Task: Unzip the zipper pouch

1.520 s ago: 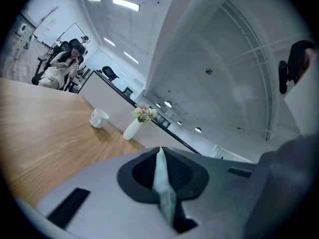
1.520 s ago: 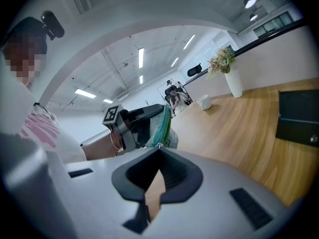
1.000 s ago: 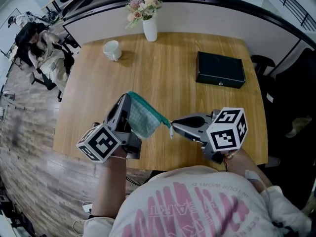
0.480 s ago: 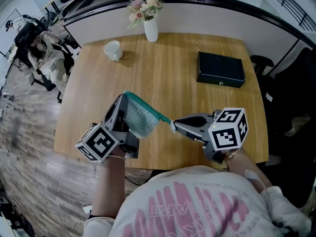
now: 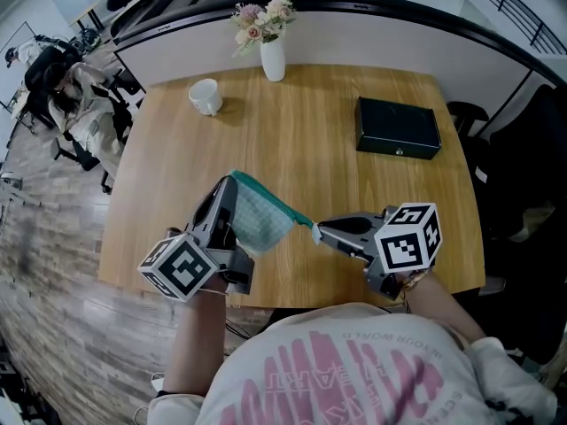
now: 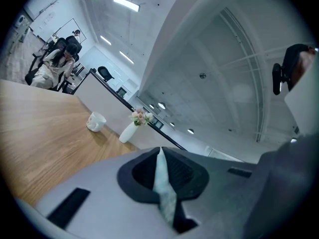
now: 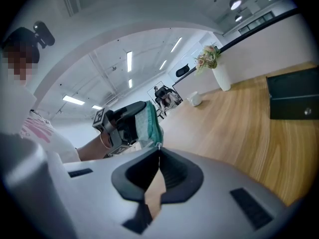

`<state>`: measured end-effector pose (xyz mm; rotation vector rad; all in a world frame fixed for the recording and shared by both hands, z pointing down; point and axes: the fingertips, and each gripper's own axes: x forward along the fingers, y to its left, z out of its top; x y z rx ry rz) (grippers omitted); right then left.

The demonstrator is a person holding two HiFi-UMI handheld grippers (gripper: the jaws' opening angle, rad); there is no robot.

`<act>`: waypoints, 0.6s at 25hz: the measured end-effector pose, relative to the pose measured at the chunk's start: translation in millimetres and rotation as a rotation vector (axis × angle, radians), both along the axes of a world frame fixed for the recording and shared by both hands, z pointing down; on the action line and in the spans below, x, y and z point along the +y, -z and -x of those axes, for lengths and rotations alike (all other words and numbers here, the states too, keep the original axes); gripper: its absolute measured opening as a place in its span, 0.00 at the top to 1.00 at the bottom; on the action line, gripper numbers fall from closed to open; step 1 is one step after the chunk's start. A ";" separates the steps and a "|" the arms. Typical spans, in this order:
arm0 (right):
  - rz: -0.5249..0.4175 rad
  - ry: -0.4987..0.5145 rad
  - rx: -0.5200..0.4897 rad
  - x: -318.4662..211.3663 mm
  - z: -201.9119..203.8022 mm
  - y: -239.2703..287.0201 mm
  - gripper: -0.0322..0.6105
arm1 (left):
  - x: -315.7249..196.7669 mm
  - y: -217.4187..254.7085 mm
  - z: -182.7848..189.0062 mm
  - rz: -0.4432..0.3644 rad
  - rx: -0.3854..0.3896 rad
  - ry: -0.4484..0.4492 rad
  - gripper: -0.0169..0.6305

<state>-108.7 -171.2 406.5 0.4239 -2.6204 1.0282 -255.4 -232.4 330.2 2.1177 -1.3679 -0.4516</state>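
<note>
A pale checked zipper pouch with a teal zipper edge hangs in the air above the wooden table, between my two grippers. My left gripper is shut on the pouch's left end. In the left gripper view a strip of its fabric shows pinched between the jaws. My right gripper is shut on the small zipper pull at the pouch's right corner. The right gripper view shows the pouch just beyond its closed tips, with the left gripper behind it.
A black box lies on the table at the right. At the far edge a white vase of flowers stands, with a white mug to its left. The table's near edge is just under my grippers. Chairs stand on the floor at far left.
Both grippers keep their holds. The right gripper with the zipper pull has edged slightly to the right, away from the left one.
</note>
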 end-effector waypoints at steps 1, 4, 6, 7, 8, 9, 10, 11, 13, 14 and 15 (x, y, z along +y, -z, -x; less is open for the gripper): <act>0.010 -0.013 -0.009 -0.6 1.1 -1.4 0.94 | 0.3 0.5 0.8 -0.002 -0.001 -0.004 0.95; 0.052 -0.066 -0.021 -4.3 2.8 -10.0 0.94 | 2.8 0.5 3.1 -0.006 -0.002 -0.020 0.95; 0.079 -0.103 0.014 -4.5 -0.2 -23.0 0.94 | 7.7 -2.1 7.0 -0.002 0.007 -0.024 0.95; 0.087 -0.125 0.035 -4.4 -2.4 -29.6 0.95 | 10.4 -3.5 10.4 0.000 0.016 -0.021 0.95; 0.094 -0.149 0.051 -4.6 -4.5 -35.3 0.95 | 12.7 -4.9 14.2 0.001 0.024 -0.017 0.96; 0.101 -0.176 0.061 -5.3 -6.7 -40.1 0.95 | 14.3 -6.3 17.3 0.001 0.027 -0.016 0.95; 0.108 -0.205 0.069 -7.0 -9.3 -43.9 0.95 | 15.1 -8.0 19.1 0.000 0.024 -0.017 0.95; 0.110 -0.239 0.075 -9.8 -12.3 -46.3 0.95 | 15.5 -10.0 19.7 0.000 0.016 -0.019 0.95; 0.098 -0.312 0.077 -17.8 -18.4 -45.2 0.95 | 16.9 -14.0 16.8 -0.002 -0.007 -0.021 0.95; 0.085 -0.346 0.075 -22.0 -21.1 -42.4 0.95 | 18.7 -16.1 13.4 -0.005 -0.024 -0.024 0.95; 0.068 -0.378 0.074 -26.4 -23.5 -38.9 0.95 | 20.9 -18.7 9.1 -0.007 -0.044 -0.028 0.95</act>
